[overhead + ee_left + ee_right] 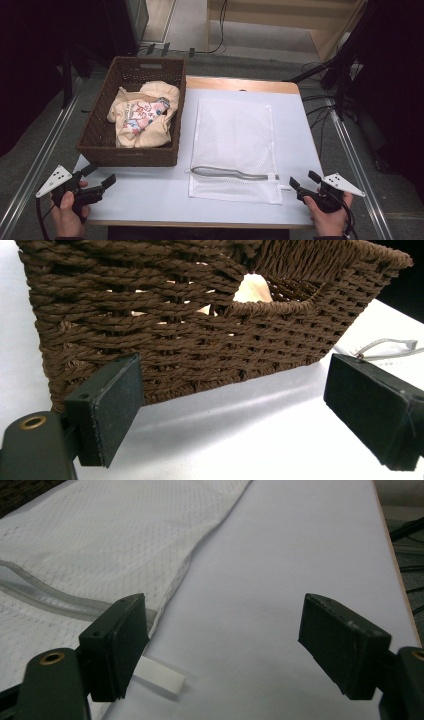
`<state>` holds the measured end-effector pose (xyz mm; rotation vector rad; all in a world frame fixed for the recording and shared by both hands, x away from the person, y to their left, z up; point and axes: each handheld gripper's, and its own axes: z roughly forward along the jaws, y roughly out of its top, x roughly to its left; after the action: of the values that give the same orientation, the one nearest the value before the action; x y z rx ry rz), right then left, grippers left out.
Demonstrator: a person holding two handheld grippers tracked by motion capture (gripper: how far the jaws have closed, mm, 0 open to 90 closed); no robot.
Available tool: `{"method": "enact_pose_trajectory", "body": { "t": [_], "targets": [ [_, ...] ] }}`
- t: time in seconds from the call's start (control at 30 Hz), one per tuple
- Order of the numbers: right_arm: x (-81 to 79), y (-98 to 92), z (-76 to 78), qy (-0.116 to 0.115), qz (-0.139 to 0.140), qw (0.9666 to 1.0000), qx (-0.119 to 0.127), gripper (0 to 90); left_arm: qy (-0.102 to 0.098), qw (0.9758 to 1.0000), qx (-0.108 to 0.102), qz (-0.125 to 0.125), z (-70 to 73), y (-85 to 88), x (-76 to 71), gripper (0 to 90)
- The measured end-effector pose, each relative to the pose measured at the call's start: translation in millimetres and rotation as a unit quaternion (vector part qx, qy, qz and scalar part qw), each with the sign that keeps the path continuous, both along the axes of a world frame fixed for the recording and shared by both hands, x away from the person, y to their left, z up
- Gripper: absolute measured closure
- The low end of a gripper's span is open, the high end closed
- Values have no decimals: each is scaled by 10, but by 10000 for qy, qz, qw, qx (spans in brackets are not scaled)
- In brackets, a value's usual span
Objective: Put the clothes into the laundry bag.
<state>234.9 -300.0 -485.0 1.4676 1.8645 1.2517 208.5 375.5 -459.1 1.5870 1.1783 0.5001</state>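
A brown woven basket (100, 142) stands at the table's left and holds a cream printed garment (142, 117). To its right a white mesh laundry bag (232, 135) lies flat, its grey zipper (232, 173) partly open near the front. My left gripper (99, 175) is open, low at the front left, just short of the basket's near wall (200, 335). At the front right, my right gripper (305, 181) is open beside the bag's near right corner (100, 545), with a white tab (157, 675) lying by its left jaw. Nothing is between either pair of jaws.
The white table top (150, 195) has bare room along the front and at the right of the bag (300, 555). Cables (320, 107) and dark stands lie on the floor to the right. Metal rails run along both sides.
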Motion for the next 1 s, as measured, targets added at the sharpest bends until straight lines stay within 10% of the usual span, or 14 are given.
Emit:
{"method": "enact_pose_trajectory", "body": {
  "t": [0.23, 0.4, 0.67, 1.0],
  "targets": [
    [-12, 140, 142, -104, 24, 9999, 22, 203, 41, 9999, 107, -10, -3, -27, 6, 95],
    [-94, 395, 281, -351, 289, 9990, 27, 503, 66, 9999, 130, -21, -6, -33, 17, 95],
    [-61, 732, 261, 74, 1070, 9933, 437, 870, 85, 9997, 212, -73, -7, -51, 21, 96],
    [4, 1336, 220, 335, 1544, 9872, 202, 900, 154, 9993, 313, -102, -14, -78, 37, 97]
  ]
}}
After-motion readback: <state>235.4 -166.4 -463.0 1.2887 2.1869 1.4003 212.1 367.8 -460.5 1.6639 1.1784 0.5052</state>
